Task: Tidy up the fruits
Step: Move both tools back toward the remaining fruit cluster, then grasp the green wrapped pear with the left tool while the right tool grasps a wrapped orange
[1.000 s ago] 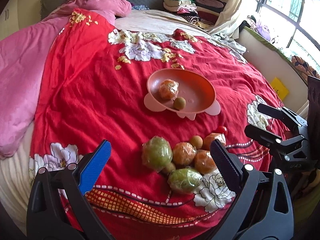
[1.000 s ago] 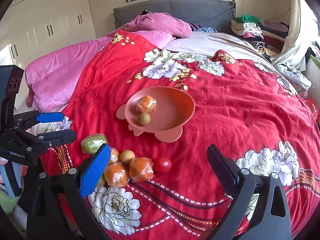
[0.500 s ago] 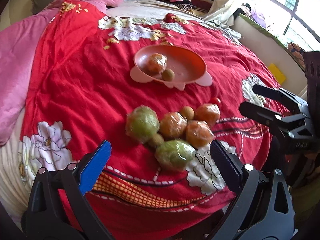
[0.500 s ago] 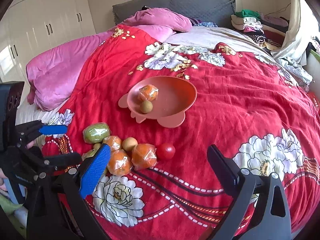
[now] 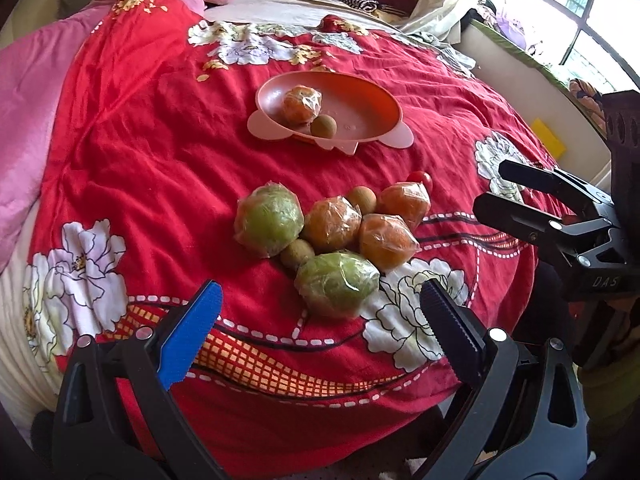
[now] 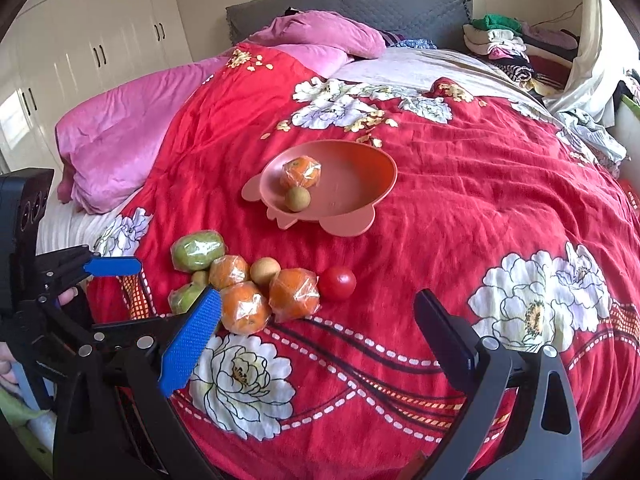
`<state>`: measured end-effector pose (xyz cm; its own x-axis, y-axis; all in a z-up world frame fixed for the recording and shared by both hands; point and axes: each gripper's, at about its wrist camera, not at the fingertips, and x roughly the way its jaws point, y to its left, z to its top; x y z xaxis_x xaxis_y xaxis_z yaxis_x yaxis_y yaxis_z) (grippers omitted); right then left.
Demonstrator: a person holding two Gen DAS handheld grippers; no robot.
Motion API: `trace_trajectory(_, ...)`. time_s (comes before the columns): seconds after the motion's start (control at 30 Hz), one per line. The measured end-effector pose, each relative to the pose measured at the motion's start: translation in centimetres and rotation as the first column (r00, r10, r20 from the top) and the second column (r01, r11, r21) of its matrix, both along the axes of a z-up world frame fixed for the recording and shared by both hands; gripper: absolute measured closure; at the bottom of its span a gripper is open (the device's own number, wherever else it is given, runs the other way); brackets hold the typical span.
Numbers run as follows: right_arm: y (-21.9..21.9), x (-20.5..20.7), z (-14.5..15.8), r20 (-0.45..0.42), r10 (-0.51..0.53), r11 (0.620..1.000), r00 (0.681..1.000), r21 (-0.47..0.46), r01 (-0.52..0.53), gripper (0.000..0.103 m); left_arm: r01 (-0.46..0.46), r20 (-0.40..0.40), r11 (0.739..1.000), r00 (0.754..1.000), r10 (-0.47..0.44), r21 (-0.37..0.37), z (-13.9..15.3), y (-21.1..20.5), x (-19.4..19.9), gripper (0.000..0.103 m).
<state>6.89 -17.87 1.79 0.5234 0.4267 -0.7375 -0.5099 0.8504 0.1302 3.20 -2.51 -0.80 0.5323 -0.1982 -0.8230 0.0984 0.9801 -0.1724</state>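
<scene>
Two grippers are hovering with jaws spread wide and nothing between them: the left gripper (image 5: pixel 318 308) is hanging just before the fruit pile (image 5: pixel 334 232), left of the right gripper (image 6: pixel 316 316). Wrapped green and orange fruits are clustering on the red bedspread (image 5: pixel 132 132), with a red tomato (image 6: pixel 337 283) lying at the pile's right edge. Beyond the pile, the pink bowl (image 5: pixel 360 92) is holding one wrapped orange (image 5: pixel 302 105) and a small brown fruit (image 5: pixel 323 125).

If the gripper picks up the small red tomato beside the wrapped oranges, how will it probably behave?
The red tomato looks round and smooth, so it may slip between the pads or roll on the soft red quilt if nudged. It seems small and unwrapped, probably light, and a hard squeeze might bruise it.
</scene>
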Motion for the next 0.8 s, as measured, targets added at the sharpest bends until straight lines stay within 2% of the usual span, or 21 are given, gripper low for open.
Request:
trace_trajectory(0.2,0.0,-0.2,-0.8,-0.027,-0.005,1.0,1.0,-0.014,0.005,0.006,0.02,-0.007,1.0,1.0,-0.02,-0.003,-0.2,-0.6,-0.1,0.015)
trace_trajectory(0.47,-0.3,-0.4,-1.6,-0.057,-0.008,1.0,0.998,-0.005,0.008,0.006,0.05,-0.027,0.999,0.998,-0.05,-0.011,-0.9,-1.5,0.2,0.038)
trace_trajectory(0.57,-0.4,-0.3,-1.9,-0.069,-0.004,1.0,0.998,-0.002,0.004,0.006,0.053,-0.034,0.999,0.998,-0.053,-0.007,-1.3,-1.9,0.4,0.042)
trace_trajectory(0.8,-0.8,0.2,-2.4,-0.088,-0.016,1.0,0.996,0.007,0.017,0.008,0.039,-0.056,0.999,0.998,-0.039,0.003,-2.3,-2.1,1.2,0.047)
